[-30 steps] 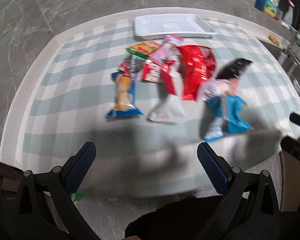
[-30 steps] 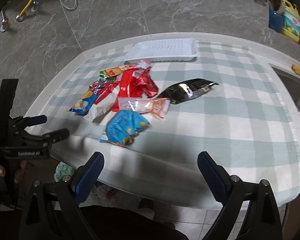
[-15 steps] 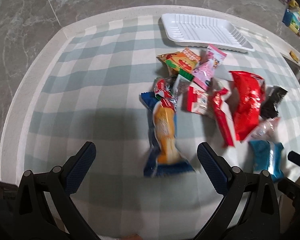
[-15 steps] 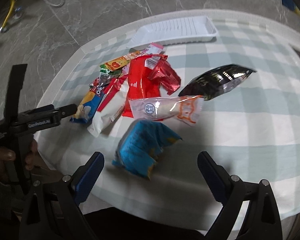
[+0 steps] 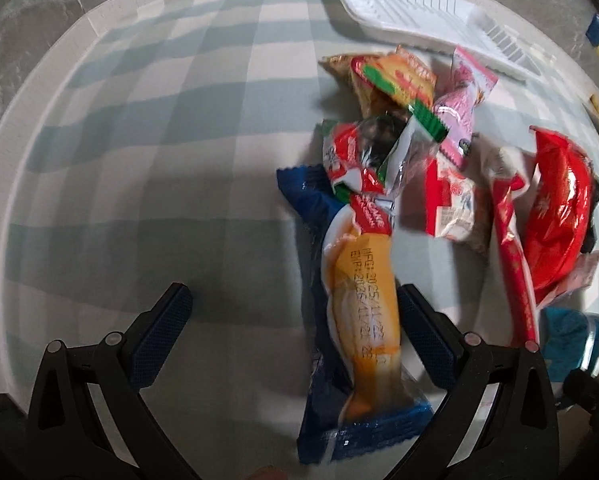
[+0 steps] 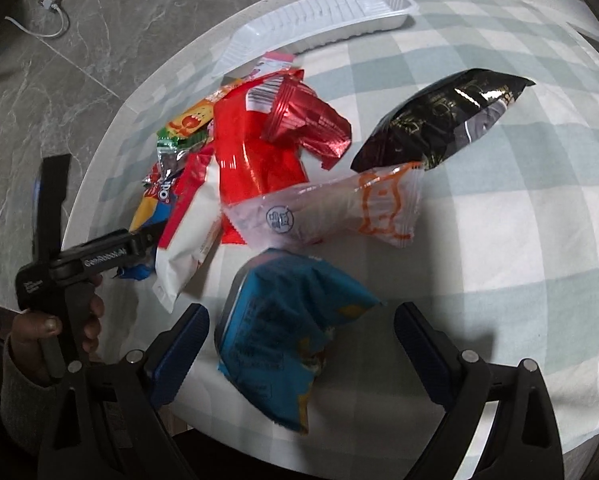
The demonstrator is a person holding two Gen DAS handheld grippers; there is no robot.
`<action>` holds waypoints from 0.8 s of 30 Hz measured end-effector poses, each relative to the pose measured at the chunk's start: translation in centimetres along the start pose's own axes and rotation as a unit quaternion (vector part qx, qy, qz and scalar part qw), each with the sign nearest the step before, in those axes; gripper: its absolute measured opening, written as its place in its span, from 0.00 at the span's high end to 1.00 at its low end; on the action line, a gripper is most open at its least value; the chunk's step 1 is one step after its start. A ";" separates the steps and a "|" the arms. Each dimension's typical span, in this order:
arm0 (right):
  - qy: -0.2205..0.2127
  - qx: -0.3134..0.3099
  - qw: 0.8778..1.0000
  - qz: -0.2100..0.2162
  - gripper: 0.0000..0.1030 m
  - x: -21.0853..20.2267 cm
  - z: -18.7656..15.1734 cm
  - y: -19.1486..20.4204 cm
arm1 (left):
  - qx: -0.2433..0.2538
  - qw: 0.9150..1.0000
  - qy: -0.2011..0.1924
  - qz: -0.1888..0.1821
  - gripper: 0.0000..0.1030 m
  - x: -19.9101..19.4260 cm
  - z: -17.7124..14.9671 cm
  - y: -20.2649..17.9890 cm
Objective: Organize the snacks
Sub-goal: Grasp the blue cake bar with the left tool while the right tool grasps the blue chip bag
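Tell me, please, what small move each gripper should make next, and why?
Probably lower and close: the open left gripper has the orange-and-blue snack packet by its right finger, and the open right gripper frames the blue snack bag. The white tray holds nothing.

Glossy crinkled plastic film wraps the snack packets, the black bag shining most. The ribbed white tray, upper centre, looks smooth plastic; the checked cloth looks matt.

Left hand-held gripper wide open over checked tabletop; orange-blue snack pack between fingers, white tray far behind.
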State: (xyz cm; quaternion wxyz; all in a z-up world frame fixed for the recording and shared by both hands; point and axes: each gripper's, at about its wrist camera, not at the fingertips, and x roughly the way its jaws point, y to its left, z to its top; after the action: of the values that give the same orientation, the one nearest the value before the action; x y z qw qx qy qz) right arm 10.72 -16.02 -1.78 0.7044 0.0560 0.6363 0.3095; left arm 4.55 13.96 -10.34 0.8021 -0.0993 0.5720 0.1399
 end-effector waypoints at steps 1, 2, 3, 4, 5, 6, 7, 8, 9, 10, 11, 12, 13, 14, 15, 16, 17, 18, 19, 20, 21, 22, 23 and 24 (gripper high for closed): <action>0.000 0.000 1.000 0.003 0.02 0.1 0.0 0.1 | -0.001 1.000 -0.004 0.000 0.00 0.1 0.1 0.1; 0.001 -0.001 1.000 0.007 0.00 0.2 0.1 0.1 | 0.001 1.000 -0.009 0.000 0.00 0.2 0.1 0.1; -0.001 -0.001 1.000 0.008 0.00 0.1 0.2 0.0 | 0.001 1.000 -0.013 -0.001 0.00 0.3 0.1 0.1; -0.001 -0.001 1.000 0.008 0.00 0.1 0.3 0.1 | 0.000 1.000 -0.017 -0.001 0.00 0.3 0.1 0.1; 0.000 0.001 1.000 0.010 0.00 0.1 0.4 0.0 | 0.000 1.000 -0.022 -0.001 0.00 0.3 0.0 0.1; 0.000 0.006 1.000 0.015 0.00 0.1 0.5 -0.2 | -0.001 1.000 -0.027 0.000 0.00 0.4 -0.1 0.0; -0.001 0.010 1.000 0.018 0.00 0.1 0.5 -0.3 | -0.003 1.000 -0.029 0.000 0.00 0.4 -0.1 0.0; 0.000 0.016 1.000 0.021 0.00 0.1 0.4 -0.5 | -0.005 0.999 -0.032 -0.001 0.00 0.4 -0.1 0.0; 0.000 0.020 0.999 0.025 0.00 0.0 0.4 -0.6 | -0.008 0.999 -0.036 -0.001 0.00 0.4 -0.2 0.1; 0.000 0.021 0.999 0.027 0.00 0.0 0.5 -0.7 | -0.010 0.999 -0.043 0.000 0.00 0.4 -0.2 0.1; 0.000 0.020 0.999 0.026 0.00 0.0 0.5 -0.6 | -0.010 0.999 -0.047 0.001 0.00 0.4 -0.3 0.0; 0.001 0.017 1.000 0.024 0.00 0.1 0.4 -0.5 | -0.012 0.999 -0.050 0.001 0.00 0.3 -0.4 0.1; 0.002 0.013 1.000 0.021 0.00 0.1 0.4 -0.5 | -0.011 0.999 -0.052 0.001 0.00 0.3 -0.3 0.1; 0.002 0.010 1.000 0.019 0.00 0.1 0.3 -0.4 | -0.011 0.999 -0.052 0.001 0.00 0.3 -0.3 0.1; 0.003 0.008 1.000 0.017 0.00 0.1 0.4 -0.3 | -0.010 0.999 -0.052 0.001 0.00 0.2 -0.4 0.1; 0.004 0.008 1.000 0.017 0.00 0.1 0.4 -0.3 | -0.010 0.999 -0.051 0.001 0.00 0.2 -0.4 0.0; 0.003 0.009 1.000 0.019 0.00 0.1 0.4 -0.3 | -0.011 0.999 -0.049 0.001 0.00 0.2 -0.4 0.0; 0.003 0.010 1.000 0.021 0.00 0.1 0.4 -0.4 | -0.011 0.999 -0.051 0.001 0.00 0.3 -0.5 0.1; 0.002 0.011 1.000 0.023 0.00 0.1 0.4 -0.5 | -0.010 0.999 -0.049 0.001 0.00 0.2 -0.6 0.0; 0.001 0.012 1.000 0.024 0.00 0.1 0.4 -0.5 | -0.008 0.999 -0.048 0.002 0.00 0.2 -0.6 -0.1; 0.002 0.011 1.000 0.024 0.00 0.1 0.4 -0.5 | -0.004 0.999 -0.049 0.003 0.02 0.2 -0.6 -0.1; 0.002 0.012 1.000 0.023 0.00 0.1 0.4 -0.5 | 0.000 0.999 -0.051 0.002 0.04 0.0 -0.7 -0.2; 0.005 0.009 1.000 0.018 0.01 0.1 0.4 -0.5 | 0.007 0.999 -0.053 0.003 0.09 -0.2 -0.9 -0.5; 0.008 0.002 1.000 0.000 0.08 0.0 0.3 -0.3 | 0.013 0.998 -0.055 0.003 0.16 -0.4 -0.9 -0.7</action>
State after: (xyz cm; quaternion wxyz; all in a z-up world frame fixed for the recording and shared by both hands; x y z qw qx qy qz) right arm 11.11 -16.14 -1.85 0.6996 0.0547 0.6422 0.3085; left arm 3.86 13.00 -10.26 0.8331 -0.0792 0.5292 0.1401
